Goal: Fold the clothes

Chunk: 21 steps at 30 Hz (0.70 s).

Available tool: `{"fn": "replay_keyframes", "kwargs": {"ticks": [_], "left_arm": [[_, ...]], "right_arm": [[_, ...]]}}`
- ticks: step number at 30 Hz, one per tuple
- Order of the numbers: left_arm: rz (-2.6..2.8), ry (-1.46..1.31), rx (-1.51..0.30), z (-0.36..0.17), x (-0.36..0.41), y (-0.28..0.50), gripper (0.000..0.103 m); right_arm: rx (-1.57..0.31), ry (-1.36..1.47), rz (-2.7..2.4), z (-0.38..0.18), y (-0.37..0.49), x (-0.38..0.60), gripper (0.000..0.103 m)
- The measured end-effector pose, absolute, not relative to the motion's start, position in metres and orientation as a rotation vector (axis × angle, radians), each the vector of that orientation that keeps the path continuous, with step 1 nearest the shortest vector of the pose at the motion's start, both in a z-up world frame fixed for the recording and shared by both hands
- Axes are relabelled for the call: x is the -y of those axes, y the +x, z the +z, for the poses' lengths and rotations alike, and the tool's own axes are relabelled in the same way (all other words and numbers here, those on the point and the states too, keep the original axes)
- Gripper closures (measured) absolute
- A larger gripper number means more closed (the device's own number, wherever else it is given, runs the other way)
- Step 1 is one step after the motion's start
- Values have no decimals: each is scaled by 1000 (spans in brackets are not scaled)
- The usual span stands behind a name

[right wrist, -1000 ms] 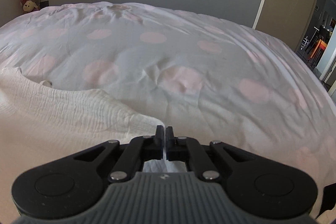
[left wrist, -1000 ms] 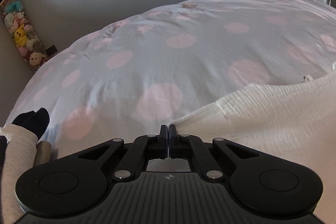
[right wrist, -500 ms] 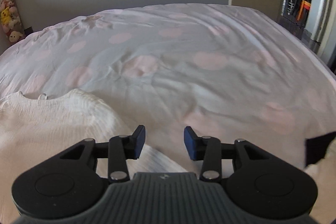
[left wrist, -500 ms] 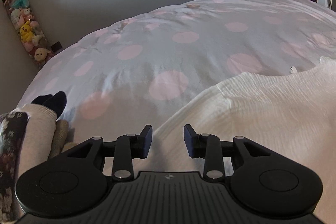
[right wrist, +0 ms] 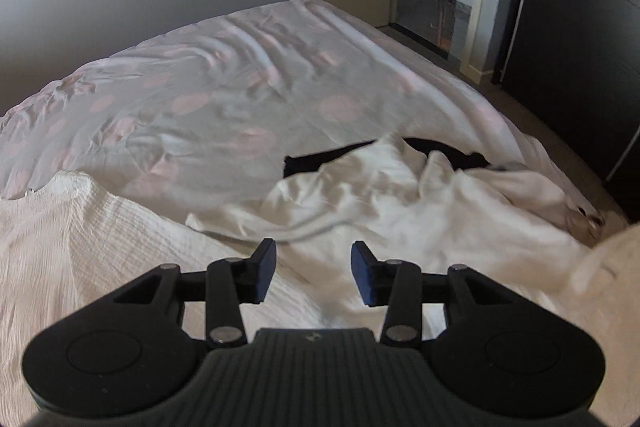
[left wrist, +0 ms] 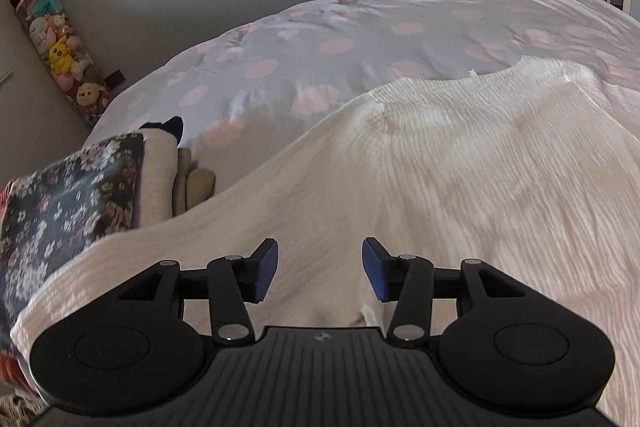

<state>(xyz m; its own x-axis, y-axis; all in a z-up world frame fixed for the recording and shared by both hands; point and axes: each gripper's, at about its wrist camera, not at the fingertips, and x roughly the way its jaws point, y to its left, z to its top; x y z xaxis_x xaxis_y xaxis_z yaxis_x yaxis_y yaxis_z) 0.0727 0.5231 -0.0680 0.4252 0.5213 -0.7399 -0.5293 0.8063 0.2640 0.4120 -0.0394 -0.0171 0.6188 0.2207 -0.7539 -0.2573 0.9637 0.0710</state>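
Over the bed (left wrist: pixel 460 11), both grippers hung low, jaws spread apart and gripping nothing. Left gripper (left wrist: pixel 320 269) pointed across the cream crinkle top (left wrist: pixel 460 163) lying flat on the duvet; right gripper (right wrist: pixel 313 273) sat at its edge (beside a rumpled white garment (right wrist: pixel 400 199)).

Inventory: two tools, left (left wrist: pixel 320 273) and right (right wrist: pixel 313 273); one cream ribbed garment (left wrist: pixel 460 163); one white crumpled garment (right wrist: pixel 400 203); one black garment (right wrist: pixel 316 159); one folded stack (left wrist: pixel 80 187); one bed (right wrist: pixel 240 87).
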Motion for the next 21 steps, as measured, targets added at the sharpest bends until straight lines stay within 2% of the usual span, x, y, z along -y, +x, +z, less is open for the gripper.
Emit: {"fn": "replay_keyframes", "kwargs": {"ticks": [6,13,14,15,17,21], "left_arm": [[669,-40,-936,-75,-481,35,58],[748,-144,-938,-92,-465,7,58],[763,-164,-949,-92,-466,5,58],[776,-179,-952,-91,-466,4,58],[794,-189,-925,-88,-468,1,58],[811,-193,-898,-88,-471,3,58]], "right_arm": [[-941,53,292,-37,379,69,58],[-1008,129,249,-81,381,71,61],[-1002,132,245,-84,382,69,67],[-987,129,242,-79,382,67,81],[-956,123,236,-70,384,62,94],[-894,112,224,-53,387,53,99]]}}
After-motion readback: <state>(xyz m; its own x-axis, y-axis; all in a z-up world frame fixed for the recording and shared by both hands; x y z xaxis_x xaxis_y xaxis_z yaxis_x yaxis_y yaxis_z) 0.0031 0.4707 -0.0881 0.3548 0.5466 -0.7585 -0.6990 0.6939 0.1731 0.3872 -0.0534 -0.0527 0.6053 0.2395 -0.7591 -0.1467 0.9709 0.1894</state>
